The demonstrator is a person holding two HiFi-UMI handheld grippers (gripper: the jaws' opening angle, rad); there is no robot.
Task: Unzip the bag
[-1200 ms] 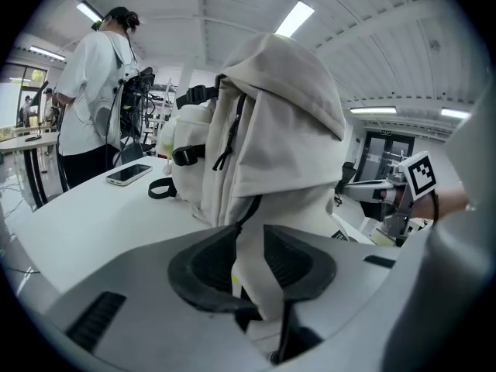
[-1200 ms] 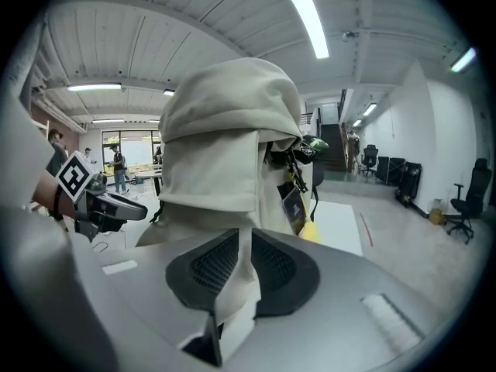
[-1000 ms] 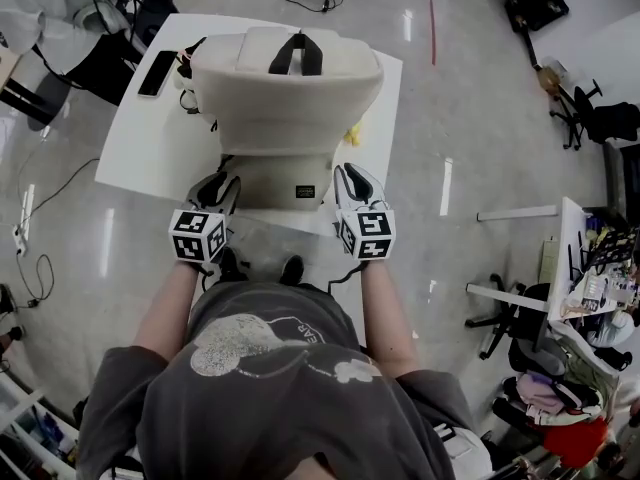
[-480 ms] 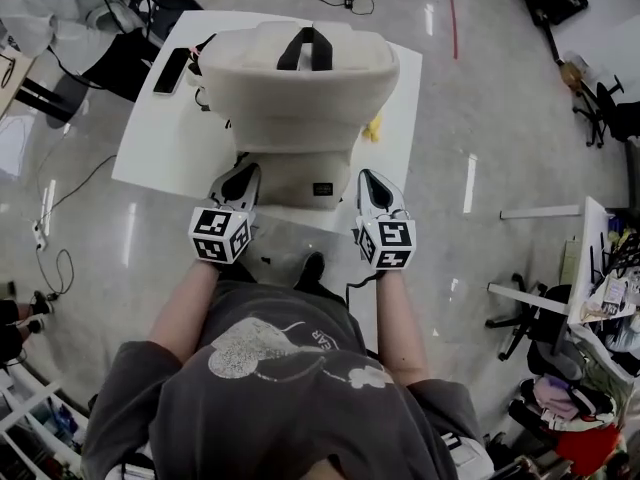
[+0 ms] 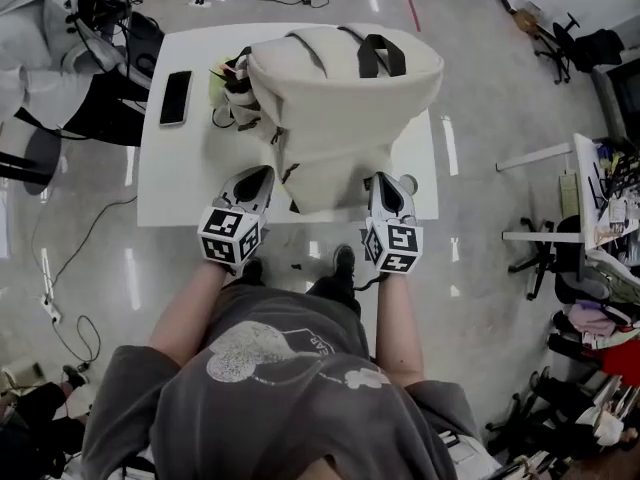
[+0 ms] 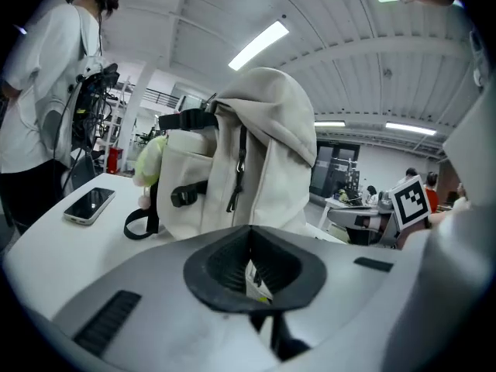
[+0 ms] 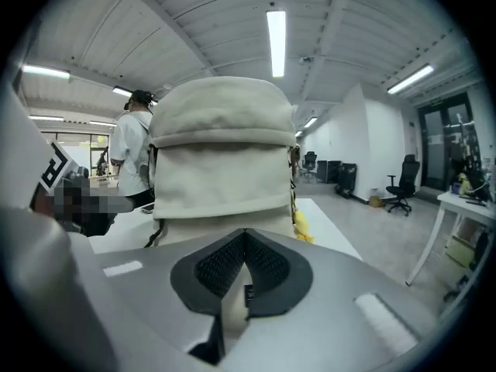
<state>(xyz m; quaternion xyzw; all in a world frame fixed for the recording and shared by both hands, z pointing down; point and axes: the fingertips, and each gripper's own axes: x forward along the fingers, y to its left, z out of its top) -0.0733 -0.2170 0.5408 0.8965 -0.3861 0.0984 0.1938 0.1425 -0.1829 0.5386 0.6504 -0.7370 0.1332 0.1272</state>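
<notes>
Both left tongs (image 5: 260, 175) and right tongs (image 5: 381, 181) are pressed together at the cream fabric backpack's (image 5: 340, 98) near corners on a white tabletop (image 5: 175, 173).

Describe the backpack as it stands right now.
The backpack is cream fabric, standing upright on the white table, turned at an angle to its edges. A black carry handle crosses its top; black straps, a buckle and a zipper pull hang on one side, beside a yellow-green plush charm. The left gripper and right gripper are shut on its lower front edge.
</notes>
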